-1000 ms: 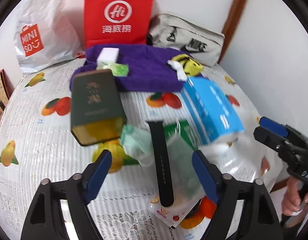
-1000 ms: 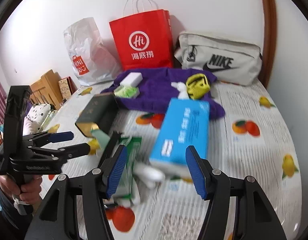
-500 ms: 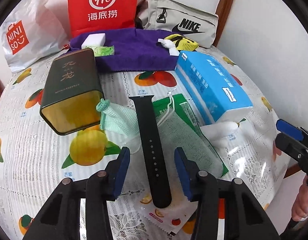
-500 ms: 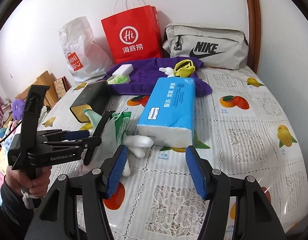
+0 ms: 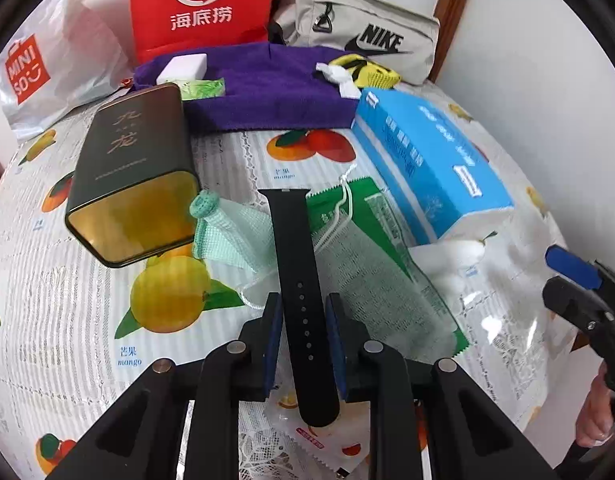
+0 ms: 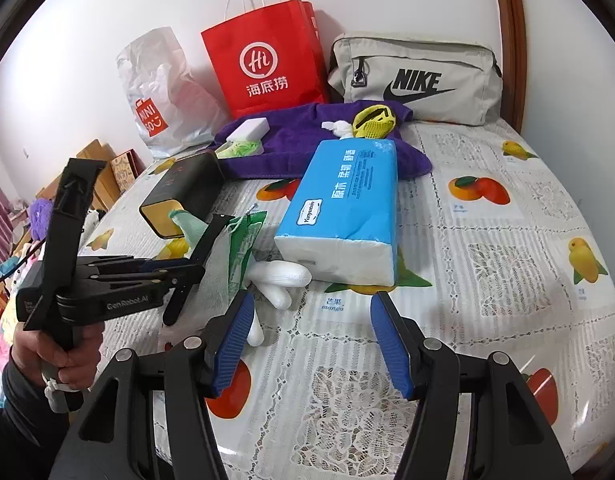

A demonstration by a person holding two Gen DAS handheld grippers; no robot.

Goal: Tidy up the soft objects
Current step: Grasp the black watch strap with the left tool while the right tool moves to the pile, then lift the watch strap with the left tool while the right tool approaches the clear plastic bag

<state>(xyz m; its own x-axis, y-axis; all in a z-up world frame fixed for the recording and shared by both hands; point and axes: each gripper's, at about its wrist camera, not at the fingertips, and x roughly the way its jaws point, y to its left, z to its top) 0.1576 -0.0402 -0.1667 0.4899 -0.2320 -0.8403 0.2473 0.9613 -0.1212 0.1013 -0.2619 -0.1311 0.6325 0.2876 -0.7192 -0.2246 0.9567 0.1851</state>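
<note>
A black watch strap (image 5: 295, 260) lies on the fruit-print tablecloth (image 5: 67, 300), across a mint mesh pouch (image 5: 231, 236) and a green packet under white mesh (image 5: 367, 256). My left gripper (image 5: 303, 312) straddles the strap's near half. Its jaws are closing, with the blue pads right beside the strap's edges and a thin gap on the right side. In the right wrist view the left gripper (image 6: 179, 270) sits at the strap (image 6: 205, 244). My right gripper (image 6: 311, 340) stands open above bare cloth, just short of a blue tissue pack (image 6: 347, 204) and a white glove (image 6: 279, 276).
A dark tin (image 5: 135, 176) lies on its side to the left. Behind are a purple towel (image 5: 267, 88) carrying a white block (image 5: 183, 68) and a yellow item (image 5: 367, 72), a red paper bag (image 5: 199, 4), a Miniso bag (image 5: 47, 68) and a grey Nike bag (image 5: 359, 36). The table edge is at the right.
The left jaws have narrowed from wide apart to just either side of the strap, and the gripper has sunk closer to the table. The right gripper dropped a little, its jaws unchanged.
</note>
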